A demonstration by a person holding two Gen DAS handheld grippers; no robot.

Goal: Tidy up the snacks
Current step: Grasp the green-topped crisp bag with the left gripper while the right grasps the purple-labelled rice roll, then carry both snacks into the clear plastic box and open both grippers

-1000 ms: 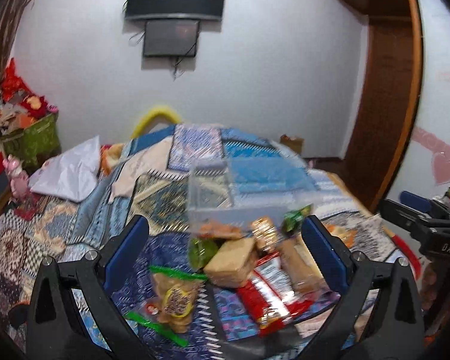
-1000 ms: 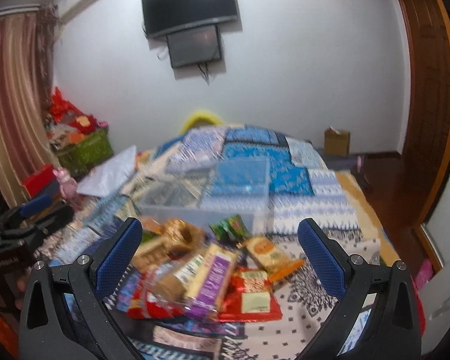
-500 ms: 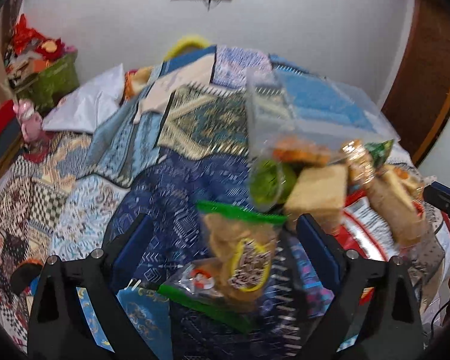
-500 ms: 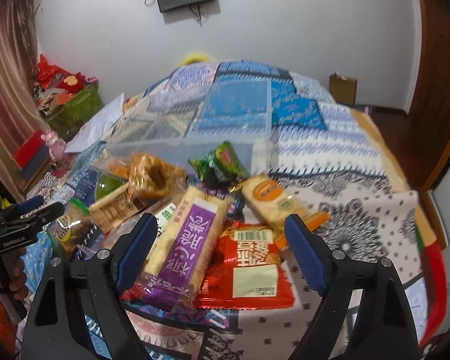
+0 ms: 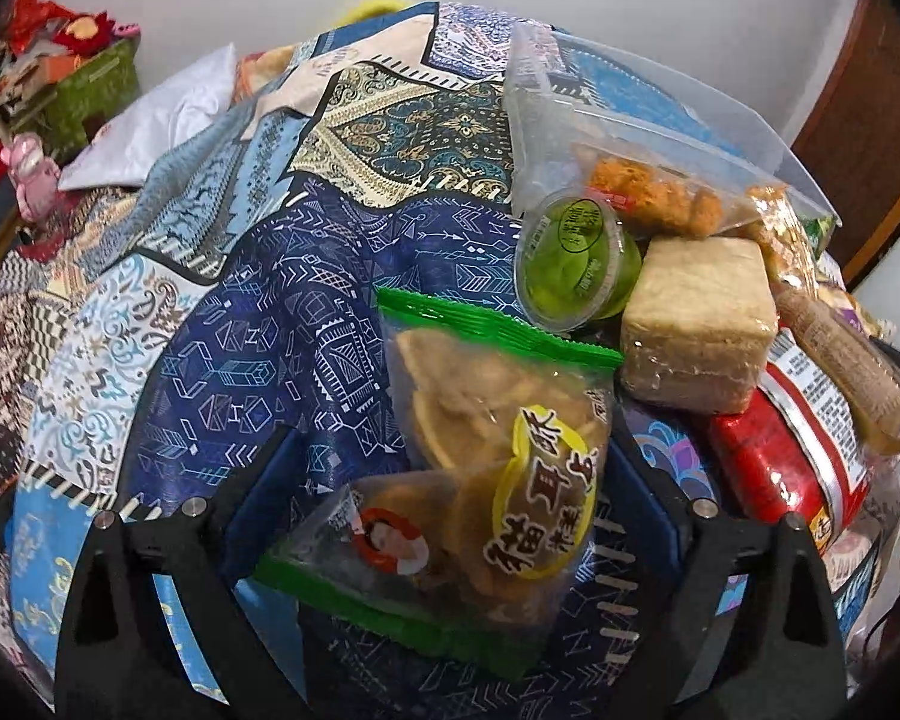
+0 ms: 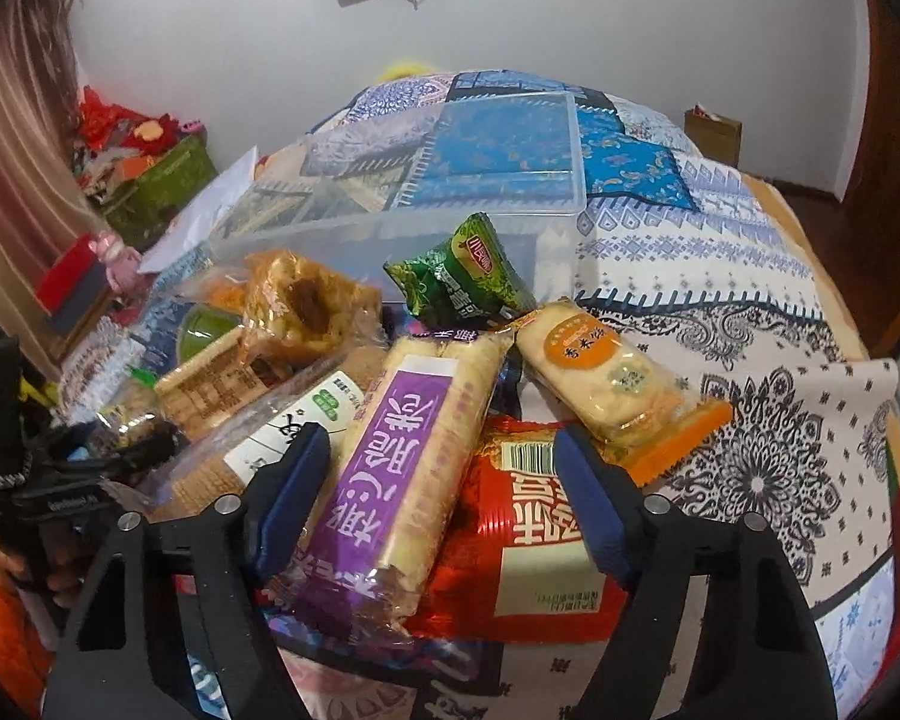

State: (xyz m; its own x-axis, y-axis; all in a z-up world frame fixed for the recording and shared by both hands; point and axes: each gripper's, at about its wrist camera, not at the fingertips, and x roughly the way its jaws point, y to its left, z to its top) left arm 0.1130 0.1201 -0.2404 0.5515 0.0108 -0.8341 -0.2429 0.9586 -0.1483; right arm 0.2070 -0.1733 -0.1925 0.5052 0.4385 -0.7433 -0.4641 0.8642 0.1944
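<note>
A pile of snacks lies on a patterned bed in front of a clear plastic bin [image 6: 480,180]. My left gripper [image 5: 444,480] is open, its fingers on either side of a clear green-edged bag of fried crisps [image 5: 486,438]. Beyond it lie a green jelly cup [image 5: 576,264], a tan cake block [image 5: 696,318] and a red packet [image 5: 798,450]. My right gripper [image 6: 444,480] is open around a purple-labelled cracker pack [image 6: 414,444]. Nearby are a red bag [image 6: 540,528], an orange cracker pack [image 6: 612,384] and a green packet [image 6: 468,276].
The bin also shows in the left wrist view [image 5: 630,96], behind the pile. A white pillow [image 5: 156,120] and green boxes [image 6: 162,186] sit at the bed's far left. A wooden door [image 5: 858,138] stands at right. The left gripper's body [image 6: 36,492] shows at the right view's left edge.
Both grippers have moved down and forward onto the pile. The left one now straddles the crisps bag; the right one straddles the purple cracker pack.
</note>
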